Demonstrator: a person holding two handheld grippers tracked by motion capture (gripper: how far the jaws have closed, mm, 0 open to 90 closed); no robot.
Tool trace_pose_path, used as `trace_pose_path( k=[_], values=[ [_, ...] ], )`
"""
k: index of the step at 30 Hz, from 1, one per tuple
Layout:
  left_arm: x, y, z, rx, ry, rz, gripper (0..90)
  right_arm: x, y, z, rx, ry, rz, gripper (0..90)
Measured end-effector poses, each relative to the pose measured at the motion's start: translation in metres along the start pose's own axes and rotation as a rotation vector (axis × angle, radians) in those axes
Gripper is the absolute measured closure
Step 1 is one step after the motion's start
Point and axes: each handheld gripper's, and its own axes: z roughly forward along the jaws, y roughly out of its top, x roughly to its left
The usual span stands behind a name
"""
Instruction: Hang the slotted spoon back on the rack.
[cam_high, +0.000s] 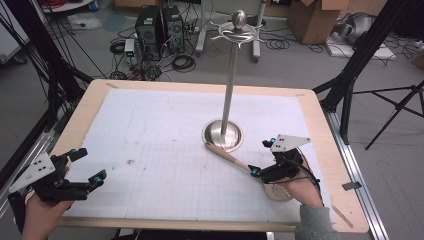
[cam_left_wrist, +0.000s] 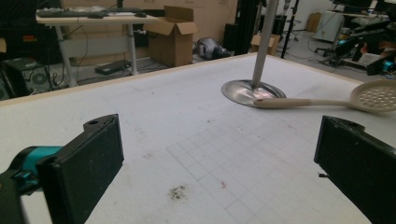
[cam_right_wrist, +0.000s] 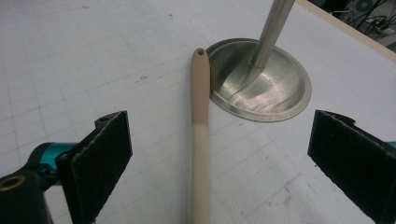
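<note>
Near the table's (cam_high: 345, 220) right front corner, the right gripper (cam_high: 263, 159) is hovering wide open astride the skimmer's (cam_right_wrist: 200, 135) handle, gripping nothing. Its tip is touching the stand's (cam_high: 223, 135) base; hanging it is all still ahead, I judge. At the left front corner, the left gripper (cam_high: 85, 169) is waiting open, empty. The person's hand is partly hiding the perforated bowl.

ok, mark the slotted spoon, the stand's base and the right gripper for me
slotted spoon (cam_right_wrist: 200, 126), right gripper view, mid handle.
stand base (cam_high: 223, 135), high view, dish rim left of pole.
right gripper (cam_right_wrist: 219, 154), right gripper view, midway between open jaws.
</note>
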Motion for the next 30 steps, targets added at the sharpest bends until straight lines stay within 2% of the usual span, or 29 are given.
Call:
trace_pose_path(
  k=[4,9,12,18,23,30],
  values=[
    [0.001,-0.001,0.0,0.005,-0.006,-0.004,1.7,0.0,0.0,0.004,0.008,0.01,0.018,5.2],
    [0.0,0.0,-0.001,-0.013,-0.007,0.017,1.7,-0.003,-0.001,0.009,0.032,0.021,0.026,5.3],
    [0.0,0.0,-0.001,-0.019,-0.01,0.018,1.7,-0.004,-0.002,0.015,0.073,0.03,0.029,5.3],
    [-0.001,0.0,0.0,-0.018,-0.018,0.025,1.7,-0.005,-0.003,0.023,0.114,0.035,0.032,5.3],
    [-0.003,0.0,0.0,-0.027,-0.038,0.034,1.8,-0.007,-0.005,0.027,0.144,0.039,0.056,5.4],
    [-0.003,-0.001,0.002,-0.017,-0.042,0.026,1.8,-0.007,-0.008,0.035,0.22,0.034,0.033,6.6]
  ],
)
